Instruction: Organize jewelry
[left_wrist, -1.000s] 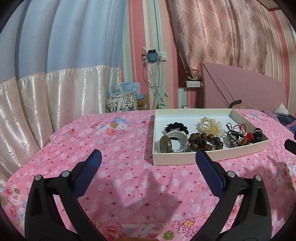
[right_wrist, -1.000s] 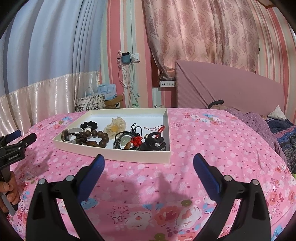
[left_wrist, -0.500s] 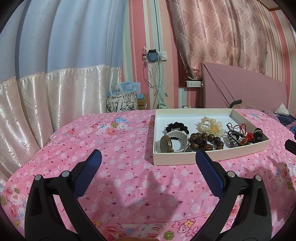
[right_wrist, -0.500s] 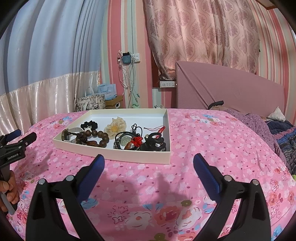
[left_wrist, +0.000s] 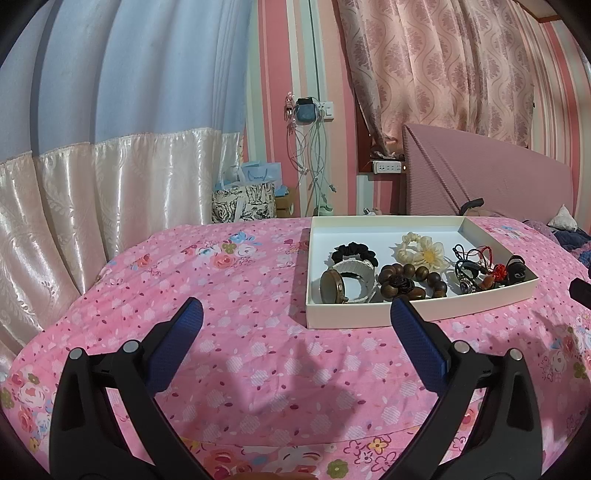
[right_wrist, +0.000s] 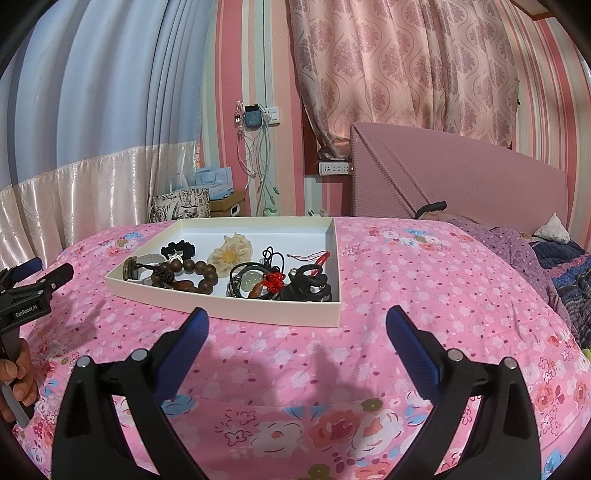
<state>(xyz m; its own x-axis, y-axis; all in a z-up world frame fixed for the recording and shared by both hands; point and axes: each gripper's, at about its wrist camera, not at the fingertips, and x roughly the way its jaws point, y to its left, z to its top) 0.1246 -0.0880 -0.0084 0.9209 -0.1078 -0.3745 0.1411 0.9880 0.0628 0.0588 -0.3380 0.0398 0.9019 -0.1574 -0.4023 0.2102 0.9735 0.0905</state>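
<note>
A shallow white box (left_wrist: 347, 315) (right_wrist: 221, 310) lies on the pink floral bed. It holds a brown bead bracelet (left_wrist: 410, 280) (right_wrist: 199, 275), a black scrunchie (left_wrist: 354, 250), a cream flower hair tie (left_wrist: 424, 253) (right_wrist: 231, 254), a round brass piece with a white band (left_wrist: 332, 286), and tangled cords with red knots (left_wrist: 484, 269) (right_wrist: 273, 280). My left gripper (left_wrist: 295, 317) is open and empty, in front of the box's left corner. My right gripper (right_wrist: 297, 319) is open and empty, just before the box's near wall.
The pink bedspread (left_wrist: 221, 295) slopes down at its edges. A headboard (right_wrist: 461, 177) stands behind. Bags (left_wrist: 243, 199) sit by the curtains on the far side. Dark bedding (right_wrist: 554, 266) lies at the right. The left gripper and the hand holding it (right_wrist: 26, 295) show at the left edge.
</note>
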